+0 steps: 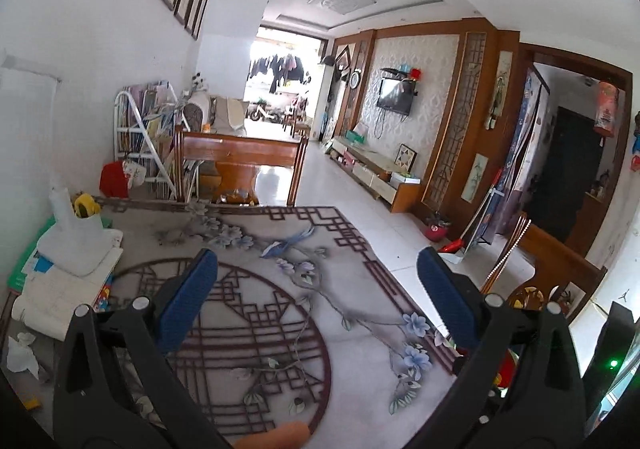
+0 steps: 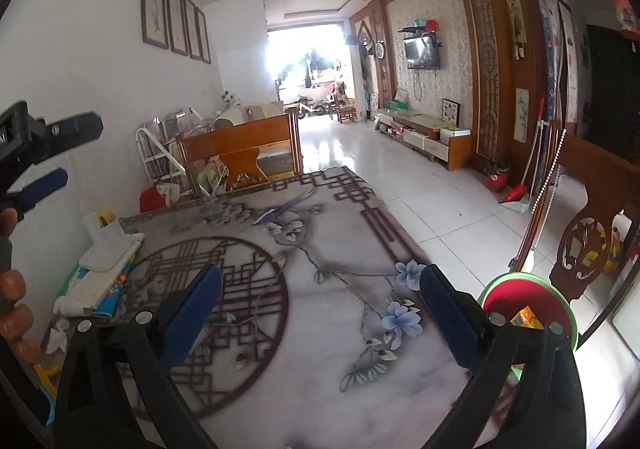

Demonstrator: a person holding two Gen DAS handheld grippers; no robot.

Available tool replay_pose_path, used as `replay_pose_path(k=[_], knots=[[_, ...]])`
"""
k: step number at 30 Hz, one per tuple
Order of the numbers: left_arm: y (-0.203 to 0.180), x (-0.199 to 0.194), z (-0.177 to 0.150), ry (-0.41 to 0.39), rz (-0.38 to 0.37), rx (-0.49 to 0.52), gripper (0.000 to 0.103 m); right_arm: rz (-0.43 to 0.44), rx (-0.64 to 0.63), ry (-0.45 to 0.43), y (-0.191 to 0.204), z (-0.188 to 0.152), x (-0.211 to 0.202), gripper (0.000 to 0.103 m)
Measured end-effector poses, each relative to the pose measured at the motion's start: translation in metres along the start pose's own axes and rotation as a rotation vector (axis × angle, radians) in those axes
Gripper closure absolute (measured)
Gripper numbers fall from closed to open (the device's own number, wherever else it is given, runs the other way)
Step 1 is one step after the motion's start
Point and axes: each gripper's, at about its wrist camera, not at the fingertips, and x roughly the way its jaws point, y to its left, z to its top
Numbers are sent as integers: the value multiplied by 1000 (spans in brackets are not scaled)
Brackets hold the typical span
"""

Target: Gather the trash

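Over the patterned table top (image 1: pixel 280 329) my left gripper (image 1: pixel 316 255) is open, with only bare table between its blue pads. The right gripper (image 2: pixel 320 269) is open as wide over the same table (image 2: pixel 320 369), and nothing is between its fingers. A crumpled white tissue (image 1: pixel 20 353) lies at the table's left edge, left of both grippers and also visible in the right wrist view (image 2: pixel 58 331). A red bin with a green rim (image 2: pixel 528 305) stands just past the table's right edge and holds a yellow wrapper (image 2: pixel 528 317). The left gripper (image 2: pixel 76 153) shows at the far left there.
A white plastic bag (image 1: pixel 76 237) lies on stacked papers and books (image 1: pixel 60 289) along the table's left side, beside a yellow tape roll (image 1: pixel 84 205). Wooden chairs (image 2: pixel 240 145) stand at the far end and on the right (image 2: pixel 592 241). A broom and dustpan (image 2: pixel 520 189) lean by the wall.
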Motion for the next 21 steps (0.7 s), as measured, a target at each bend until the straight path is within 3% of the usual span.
replay_pose_path(k=[12, 15, 18, 21], knots=[[10, 16, -5, 107, -37, -16, 5, -65, 26, 24, 1, -1, -3, 7], [10, 18, -6, 112, -4, -15, 5, -72, 35, 28, 0, -3, -3, 7], [8, 17, -8, 96, 78, 0, 5, -74, 30, 31, 1, -4, -3, 7], [9, 12, -11, 70, 84, -16, 5, -70, 31, 32, 1, -4, -4, 7]])
